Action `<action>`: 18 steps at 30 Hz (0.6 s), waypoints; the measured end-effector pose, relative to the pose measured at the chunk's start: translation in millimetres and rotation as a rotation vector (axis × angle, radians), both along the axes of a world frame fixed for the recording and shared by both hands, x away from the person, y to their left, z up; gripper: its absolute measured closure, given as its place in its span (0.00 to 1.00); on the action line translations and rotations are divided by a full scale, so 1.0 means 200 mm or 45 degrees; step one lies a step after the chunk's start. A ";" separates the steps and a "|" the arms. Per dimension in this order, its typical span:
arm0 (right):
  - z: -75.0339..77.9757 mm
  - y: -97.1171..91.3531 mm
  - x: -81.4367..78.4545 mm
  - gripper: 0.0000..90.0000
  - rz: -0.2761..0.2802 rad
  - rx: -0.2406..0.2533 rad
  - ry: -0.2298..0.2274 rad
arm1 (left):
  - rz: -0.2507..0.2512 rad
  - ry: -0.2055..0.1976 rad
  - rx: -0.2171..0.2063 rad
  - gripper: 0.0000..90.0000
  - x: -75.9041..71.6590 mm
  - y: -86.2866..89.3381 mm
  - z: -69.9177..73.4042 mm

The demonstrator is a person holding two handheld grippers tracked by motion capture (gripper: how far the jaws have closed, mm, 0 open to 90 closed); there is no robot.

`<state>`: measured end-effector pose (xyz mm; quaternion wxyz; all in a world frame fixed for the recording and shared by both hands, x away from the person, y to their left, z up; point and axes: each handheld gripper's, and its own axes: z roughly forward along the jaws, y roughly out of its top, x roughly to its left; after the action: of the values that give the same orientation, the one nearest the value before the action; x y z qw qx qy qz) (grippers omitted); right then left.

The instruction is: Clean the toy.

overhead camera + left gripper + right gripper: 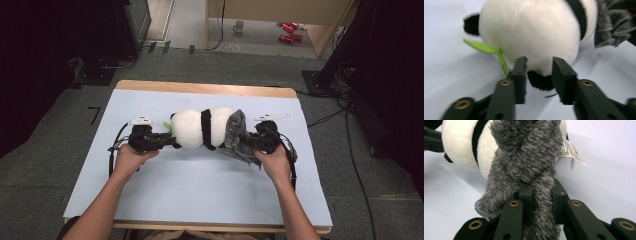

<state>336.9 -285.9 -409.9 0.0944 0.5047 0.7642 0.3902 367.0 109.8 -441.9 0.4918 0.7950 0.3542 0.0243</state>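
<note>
While the panda [202, 128] lies mid-frame on the counter [150, 200], the right gripper [541, 195] pinches the grey cloth [529, 157] at its end; the left gripper [539, 72], partly open, straddles a black paw [540, 81]. Dressing appears just begun.

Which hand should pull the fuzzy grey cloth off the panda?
Probably the right gripper: its jaws already clamp the grey cloth. The left gripper sits at the panda's other end.

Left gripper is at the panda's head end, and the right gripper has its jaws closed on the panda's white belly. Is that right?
Not quite. The right gripper is clamped on the grey fuzzy cloth wrapped at the panda's end, not its white belly; the right gripper view shows it. The left gripper is at the head end, as you said.
</note>
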 end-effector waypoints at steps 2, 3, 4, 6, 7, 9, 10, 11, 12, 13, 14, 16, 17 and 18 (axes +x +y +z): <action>0.00 0.00 0.00 0.85 0.002 -0.003 -0.001 | -0.013 -0.074 -0.039 0.61 -0.02 0.02 0.02; 0.00 0.00 0.00 0.85 0.003 -0.002 -0.001 | -0.028 -0.101 -0.061 0.57 -0.02 0.03 0.02; 0.00 0.00 0.00 0.85 0.003 -0.002 0.000 | -0.035 -0.115 -0.072 0.54 -0.02 0.03 0.03; 0.00 0.00 0.00 0.85 0.003 -0.003 0.000 | -0.057 -0.128 -0.087 0.49 -0.03 0.03 0.03; 0.00 0.00 0.01 0.85 0.002 -0.003 0.000 | -0.073 -0.133 -0.084 0.46 -0.03 0.02 0.04; 0.00 0.00 0.01 0.85 0.001 -0.003 0.001 | -0.104 -0.180 -0.063 0.45 -0.03 -0.01 0.04; 0.00 0.01 0.01 0.85 0.002 -0.002 0.001 | -0.122 -0.213 -0.053 0.42 -0.03 -0.02 0.03; 0.00 0.01 0.01 0.85 0.001 -0.001 0.003 | -0.129 -0.227 -0.017 0.39 -0.03 -0.04 0.02; 0.00 0.01 0.01 0.85 0.001 -0.001 0.005 | -0.144 -0.223 0.021 0.37 -0.03 -0.05 0.01; 0.00 0.01 0.01 0.84 0.005 -0.001 0.002 | -0.162 -0.201 0.066 0.36 -0.02 -0.07 0.00; 0.00 0.01 0.01 0.85 0.002 0.000 0.005 | -0.173 -0.181 0.108 0.33 -0.01 -0.09 -0.01; 0.00 0.01 0.01 0.84 0.007 -0.001 0.002 | -0.180 -0.179 0.135 0.29 0.00 -0.13 -0.02; 0.00 0.01 0.02 0.84 0.005 -0.004 0.005 | -0.171 -0.183 0.144 0.27 0.01 -0.15 -0.02; 0.00 0.01 0.02 0.84 0.003 -0.005 0.003 | -0.166 -0.185 0.145 0.26 0.01 -0.16 -0.02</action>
<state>340.3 -284.7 -410.2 0.0939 0.5043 0.7656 0.3882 369.2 77.8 -446.5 0.4709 0.8391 0.2632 0.0700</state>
